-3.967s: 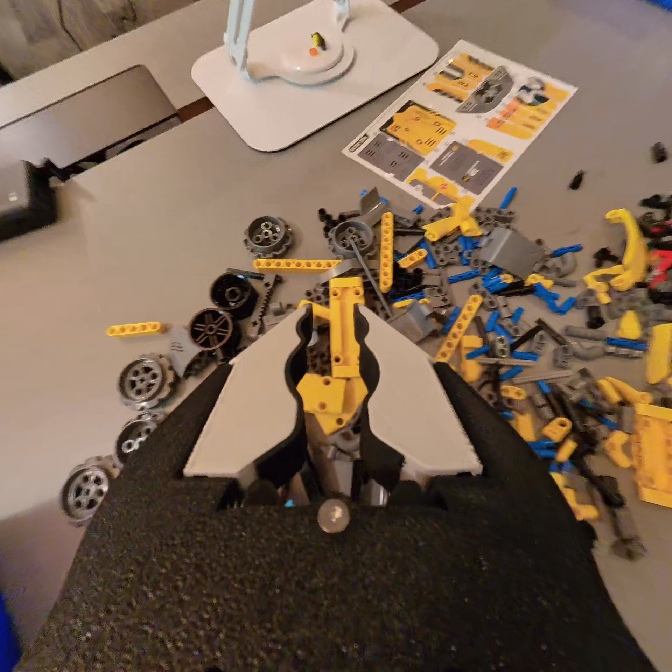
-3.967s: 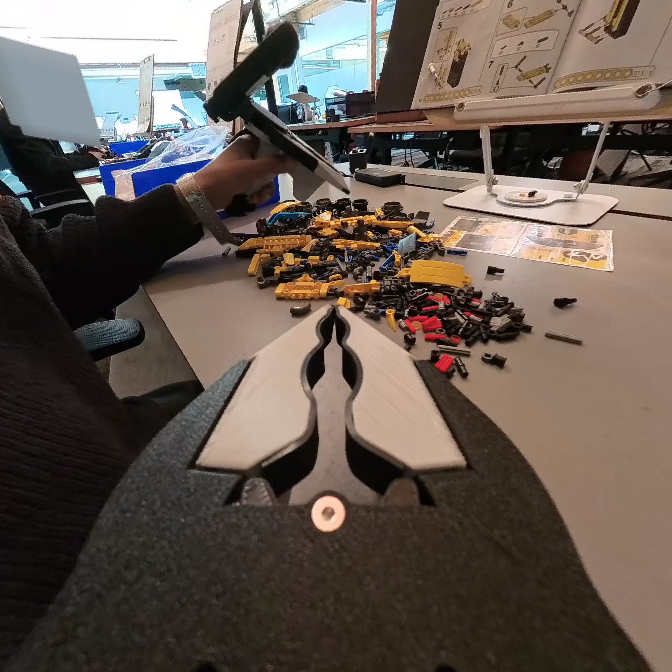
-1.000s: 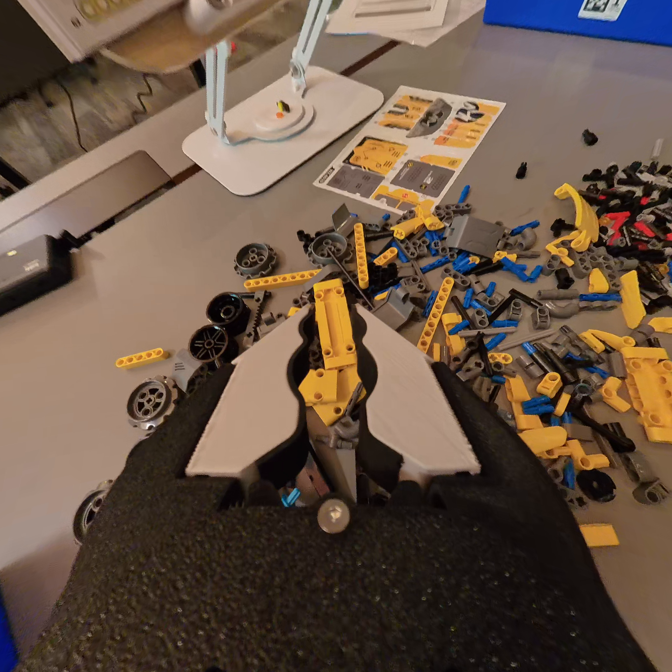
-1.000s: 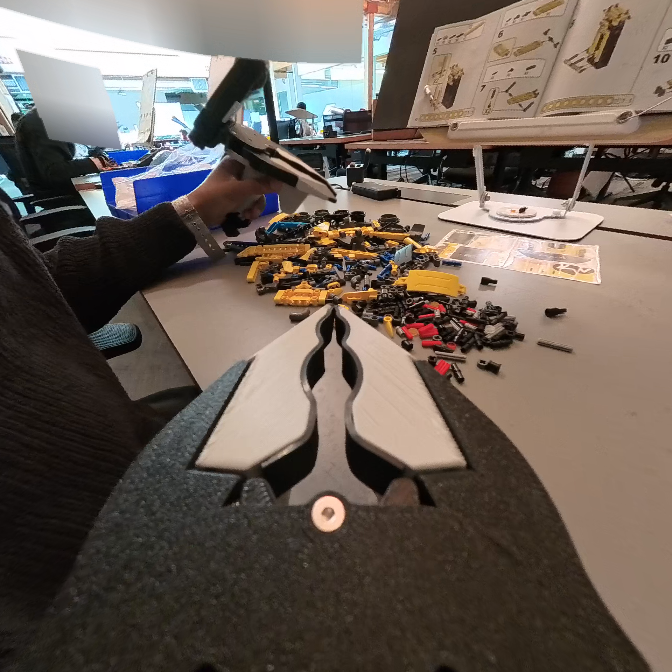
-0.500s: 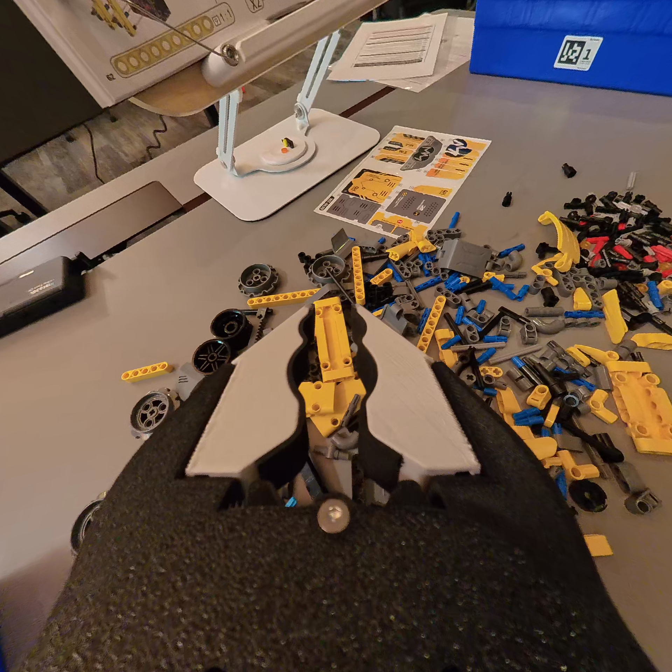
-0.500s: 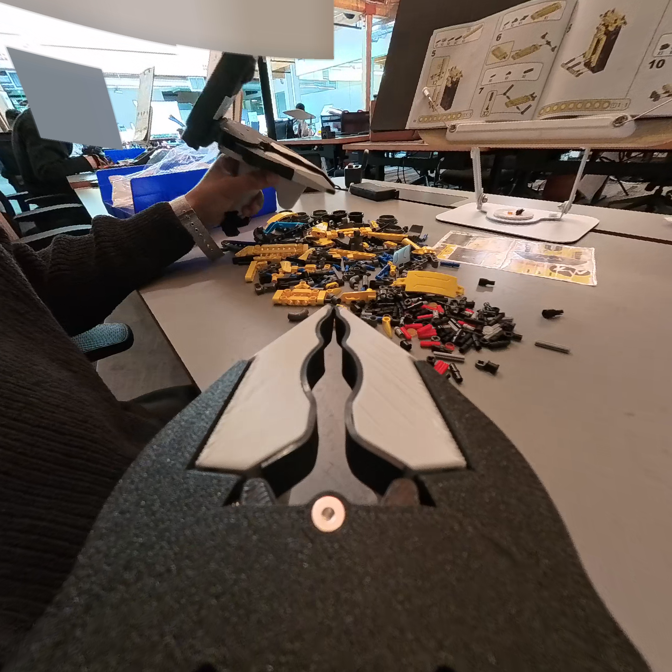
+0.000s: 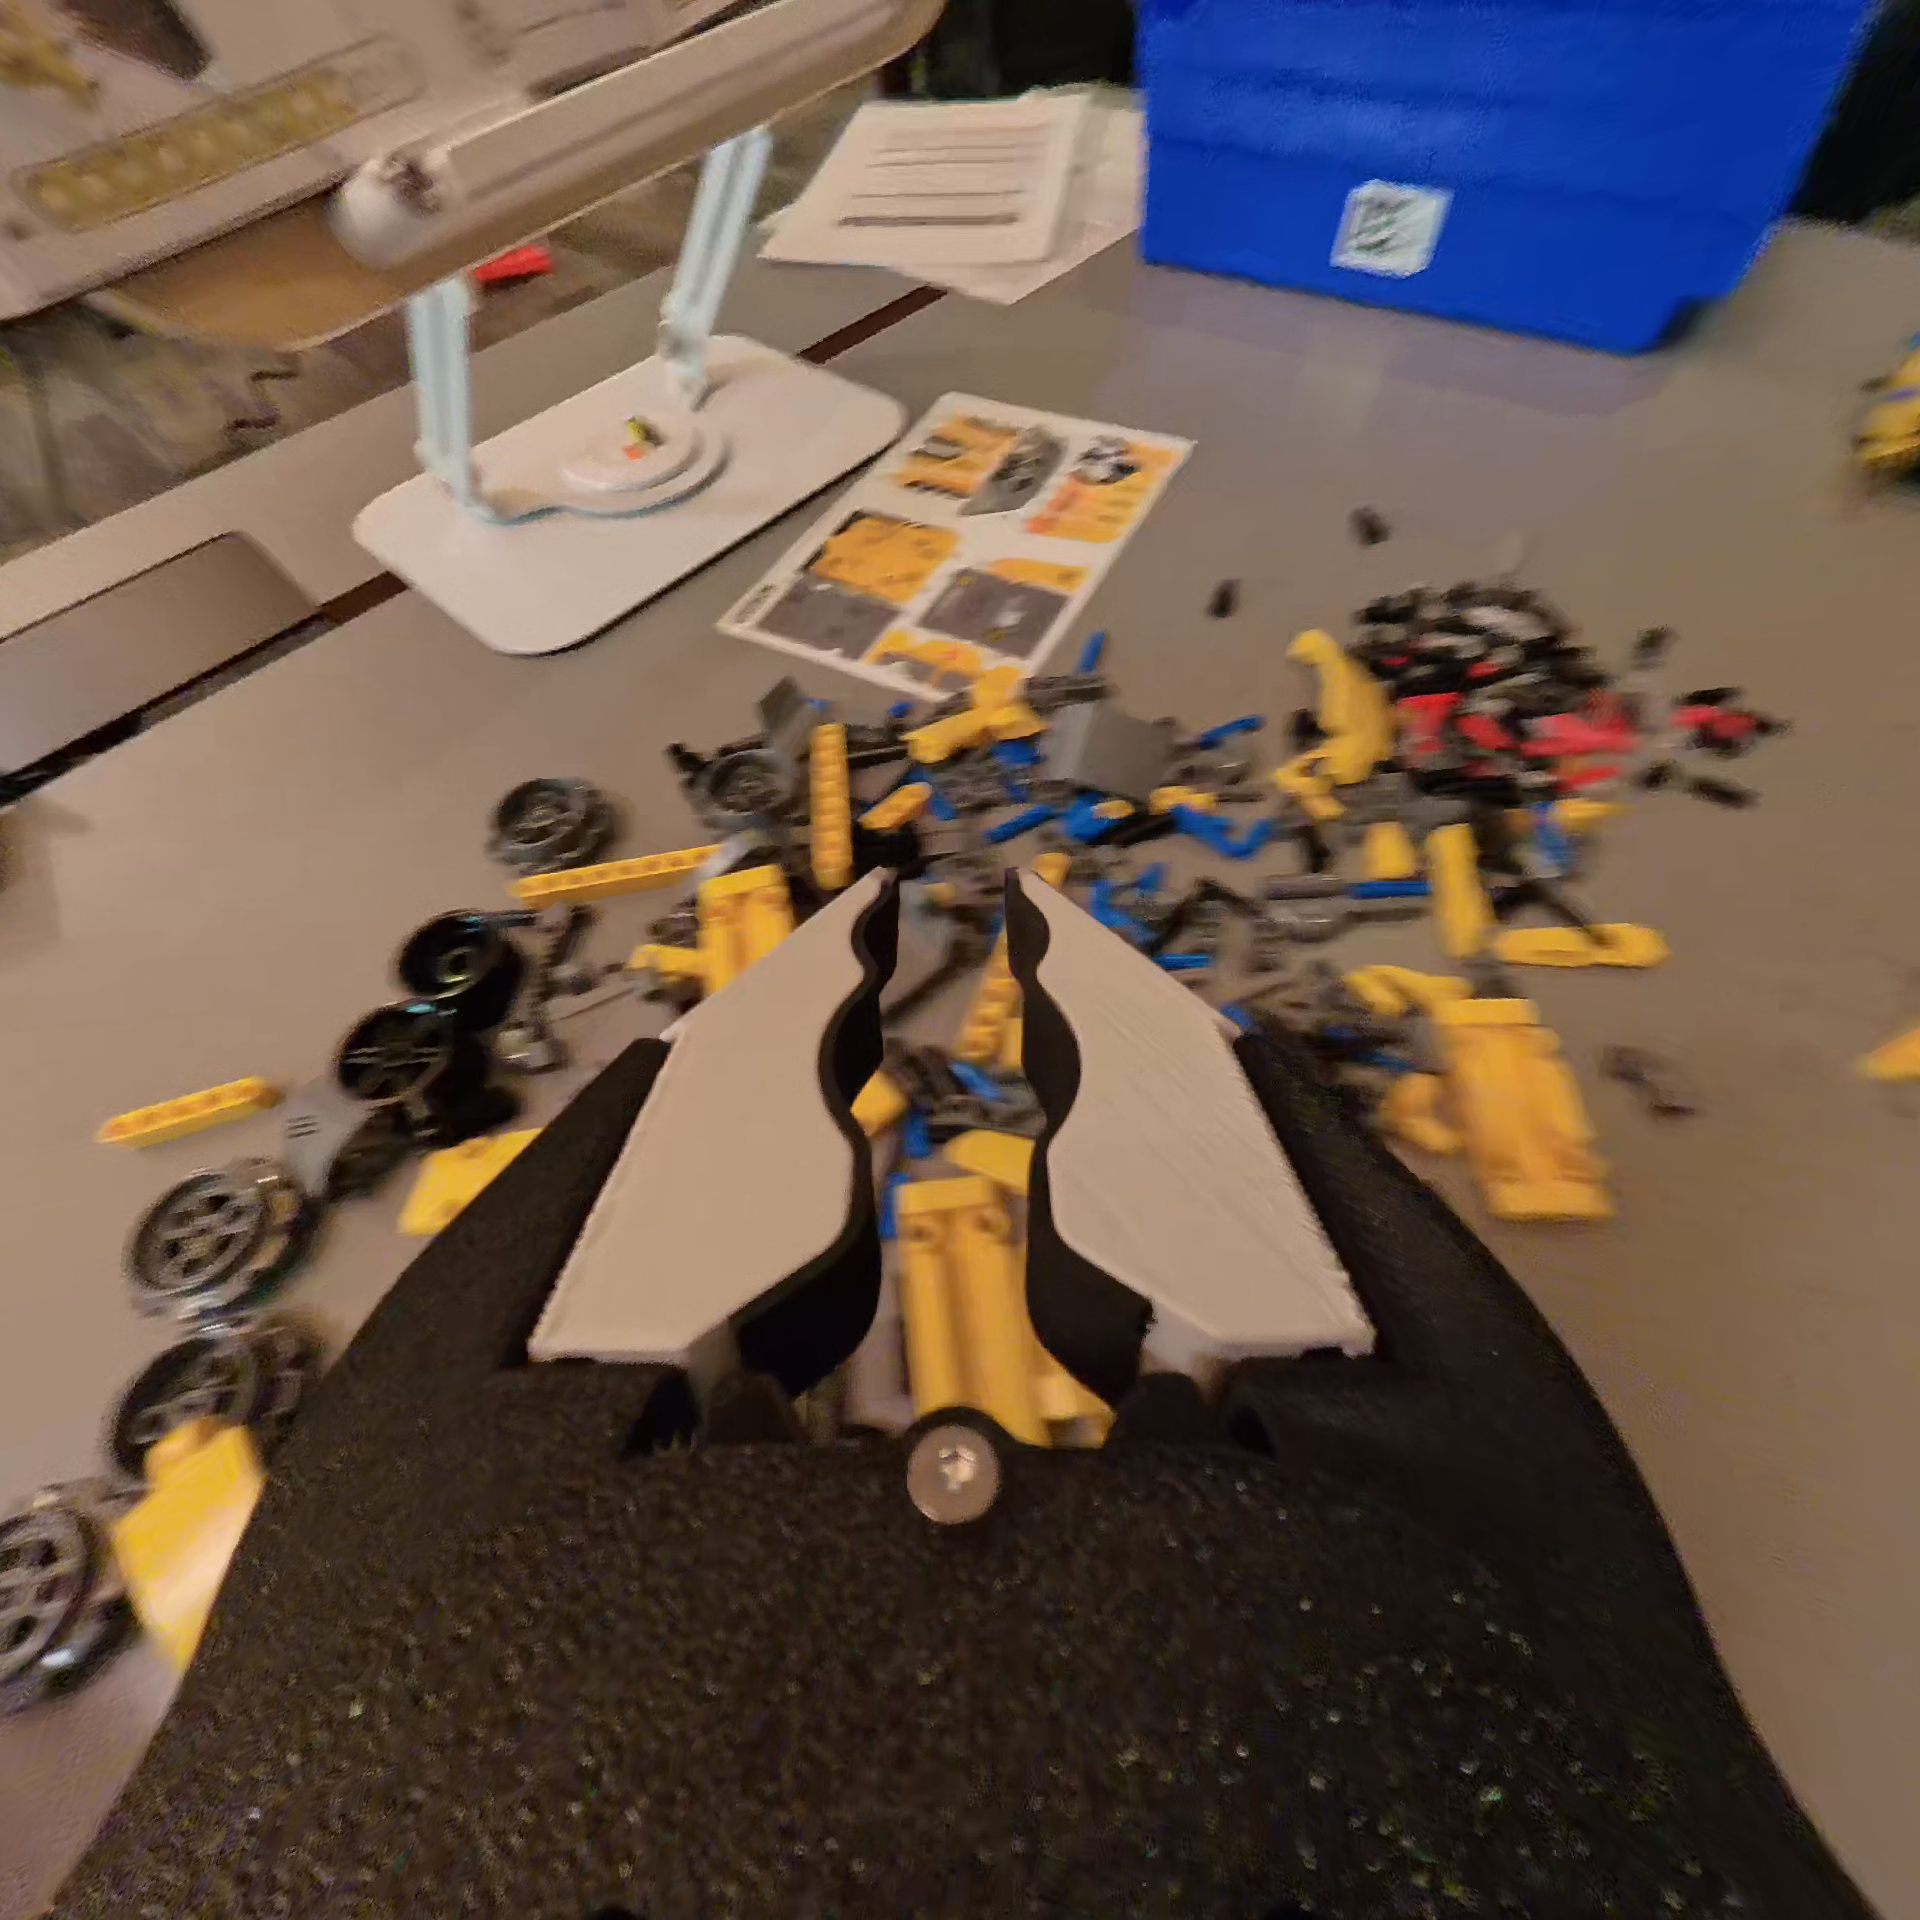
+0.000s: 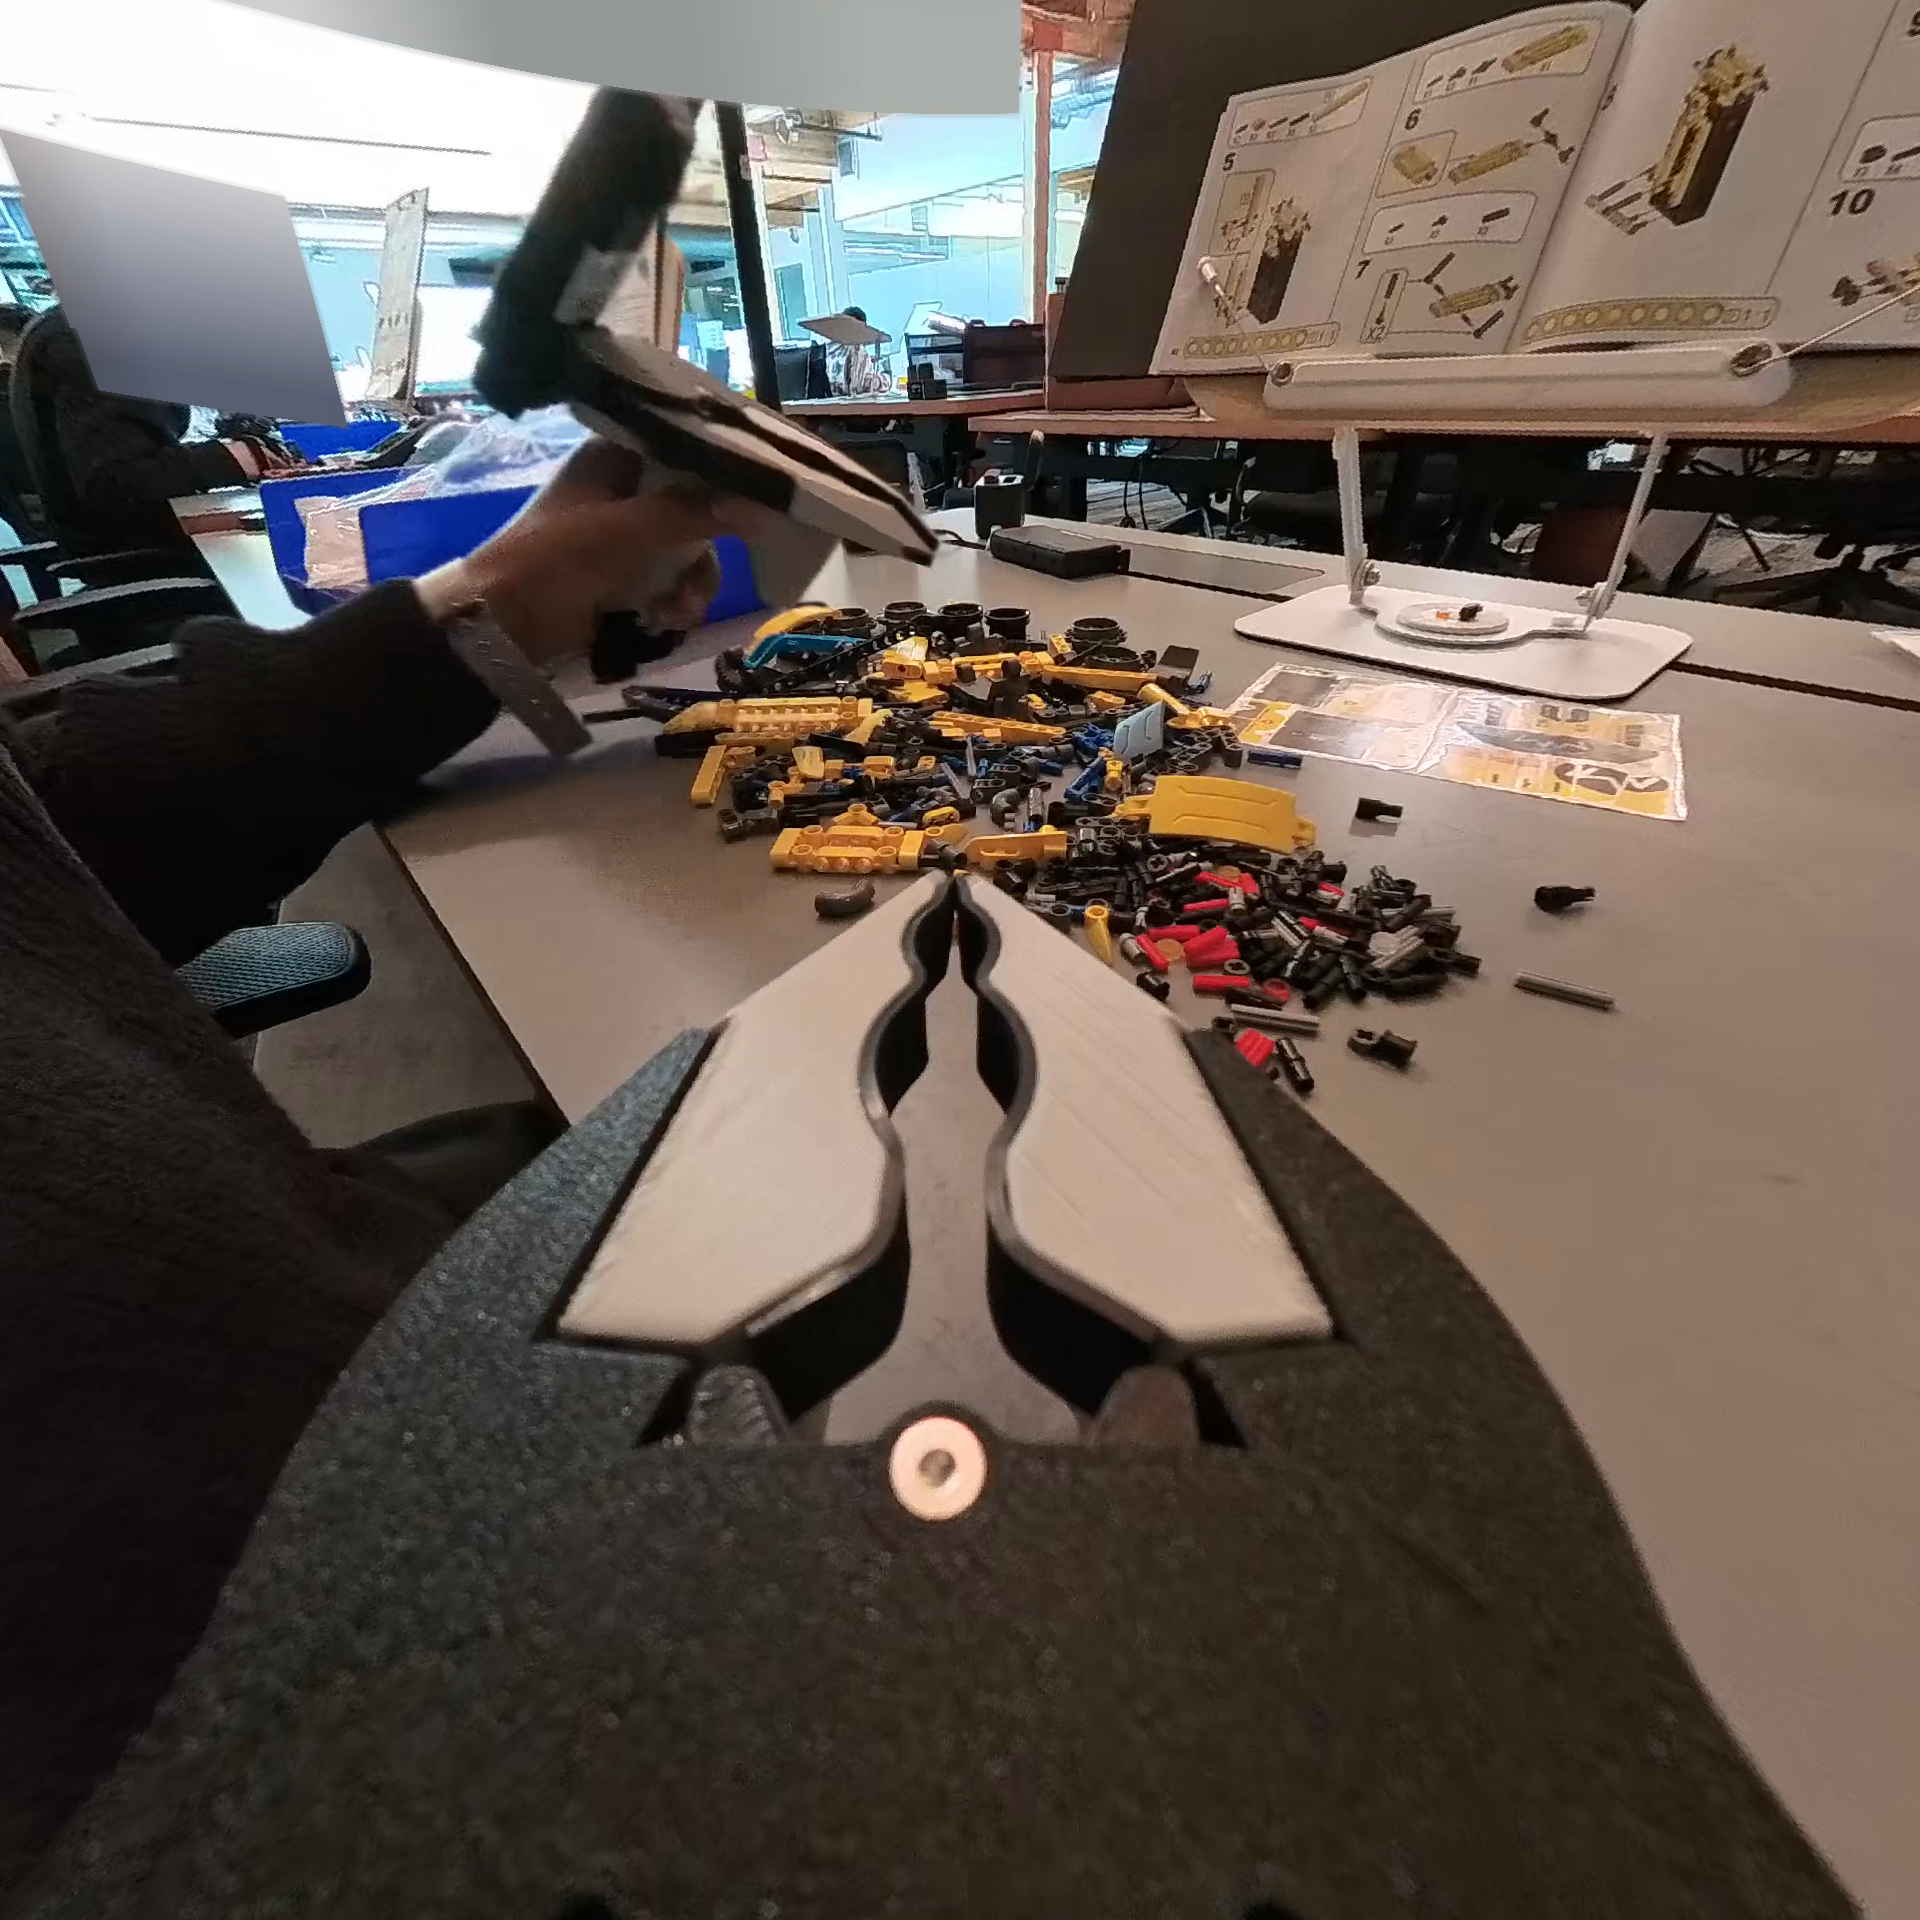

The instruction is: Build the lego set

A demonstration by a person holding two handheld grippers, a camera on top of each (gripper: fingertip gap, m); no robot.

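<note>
My left gripper (image 7: 951, 883) hangs over a pile of yellow, blue, grey and black building parts (image 7: 1143, 831). Its jaws stand a little apart. A yellow assembly (image 7: 966, 1299) sits deep between them, near the finger bases, and the view is blurred. In the right wrist view a hand (image 8: 592, 561) holds this gripper (image 8: 920, 549) raised above the pile (image 8: 935, 748). My right gripper (image 8: 954, 883) is shut and empty. It sits low near the table's front edge, its tips just short of the pile and of the small red and black pins (image 8: 1247, 935).
Black and grey wheels (image 7: 447, 966) lie left of the pile. A sticker sheet (image 7: 956, 540) and a white book stand (image 7: 623, 499) holding an open booklet (image 8: 1558, 177) stand behind. A blue bin (image 7: 1455, 156) is at the far right. A dark sleeve (image 8: 208, 727) fills the left. Tip to tip, the grippers are about 25 cm apart.
The left gripper has swung right and tilted up, blurring its view. The yellow assembly now sits deeper between its jaws, which stand slightly closer together. The right gripper has hardly moved.
</note>
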